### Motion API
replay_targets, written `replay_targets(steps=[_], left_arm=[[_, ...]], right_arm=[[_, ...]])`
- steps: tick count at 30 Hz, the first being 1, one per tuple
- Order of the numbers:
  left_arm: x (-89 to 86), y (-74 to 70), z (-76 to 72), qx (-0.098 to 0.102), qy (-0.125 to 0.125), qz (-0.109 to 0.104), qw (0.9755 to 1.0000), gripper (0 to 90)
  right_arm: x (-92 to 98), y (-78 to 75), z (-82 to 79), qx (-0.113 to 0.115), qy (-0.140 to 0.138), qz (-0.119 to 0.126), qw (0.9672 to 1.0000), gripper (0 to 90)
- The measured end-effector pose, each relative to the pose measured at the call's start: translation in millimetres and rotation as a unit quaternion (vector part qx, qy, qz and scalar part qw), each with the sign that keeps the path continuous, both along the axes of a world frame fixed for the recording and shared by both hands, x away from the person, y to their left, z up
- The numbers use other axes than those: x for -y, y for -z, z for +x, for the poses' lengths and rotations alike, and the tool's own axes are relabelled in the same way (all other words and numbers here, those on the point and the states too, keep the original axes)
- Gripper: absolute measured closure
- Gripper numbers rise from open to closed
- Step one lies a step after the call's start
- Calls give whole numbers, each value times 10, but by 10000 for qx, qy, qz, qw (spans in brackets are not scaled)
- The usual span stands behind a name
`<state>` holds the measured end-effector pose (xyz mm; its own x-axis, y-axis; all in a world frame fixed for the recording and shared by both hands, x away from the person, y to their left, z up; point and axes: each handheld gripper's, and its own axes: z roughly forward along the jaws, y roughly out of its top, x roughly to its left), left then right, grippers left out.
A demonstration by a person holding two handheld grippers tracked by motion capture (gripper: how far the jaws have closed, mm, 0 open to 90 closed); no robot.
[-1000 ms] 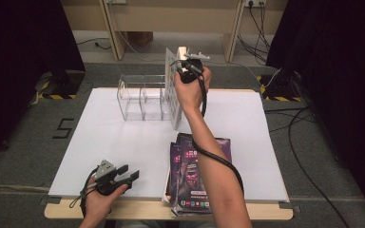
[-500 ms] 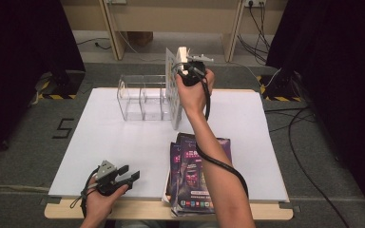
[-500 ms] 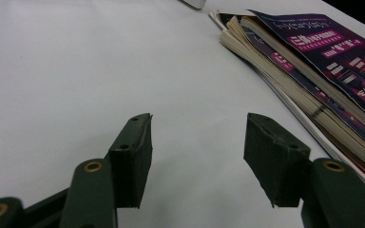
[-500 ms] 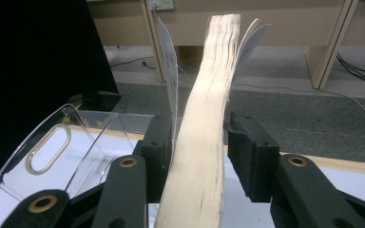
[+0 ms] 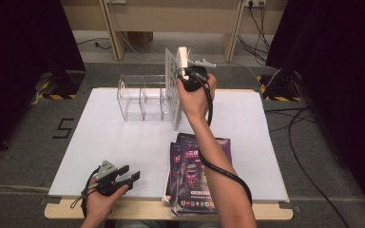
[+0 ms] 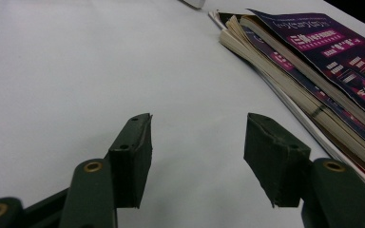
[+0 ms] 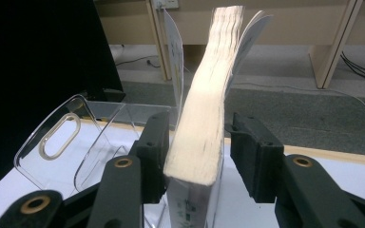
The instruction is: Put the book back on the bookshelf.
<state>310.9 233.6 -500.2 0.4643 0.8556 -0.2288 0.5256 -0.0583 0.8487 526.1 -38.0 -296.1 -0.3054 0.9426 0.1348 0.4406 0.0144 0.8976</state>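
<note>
Book upright at the rack's right end, right gripper loosening around it.

The right gripper [image 5: 186, 71] is raised at the far side of the table [image 5: 123, 142] with the book [image 7: 204, 118] standing on edge between its jaws — they have just been opening, and a gap shows on the right pad's side while the left pad sits close against the pages. The book stands by the clear rack [image 5: 142, 97]. The left gripper [image 6: 197, 156] rests near the table's front edge, jaws spread and empty, beside the magazines [image 5: 192, 175] — purple covers, stacked flat.
</note>
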Motion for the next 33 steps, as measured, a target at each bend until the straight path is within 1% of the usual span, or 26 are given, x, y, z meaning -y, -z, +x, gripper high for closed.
replay_targets(steps=[6,8,10,16,22,25,27,28,31,33], left_arm=[[0,2,2,-1,-8,-16,10000,418],[1,-1,2,7,-17,-59,10000,417],[5,-3,2,13,-15,-57,10000,415],[11,-1,1,10,-3,-52,10000,415],[13,-1,0,14,-7,-46,10000,415],[13,1,0,12,-7,-50,10000,415],[13,2,1,12,-4,-47,10000,415],[15,3,2,13,-10,-59,10000,414],[17,5,3,13,-10,-54,10000,414],[16,9,7,4,-9,-36,10000,415]], right_arm=[[38,7,-61,-37,-46,12,10000,581],[42,10,-71,-47,-75,20,10000,581],[57,23,-102,-96,-83,49,9999,577],[75,35,-152,-114,-126,90,9998,575],[91,40,-218,-96,-183,40,9998,572],[104,44,-246,-127,-175,35,9998,572],[112,47,-251,-132,-185,48,9997,571],[126,57,-258,-176,-199,91,9996,570],[138,69,-264,-185,-188,65,9996,570],[157,82,-271,-211,-208,105,9995,568]])
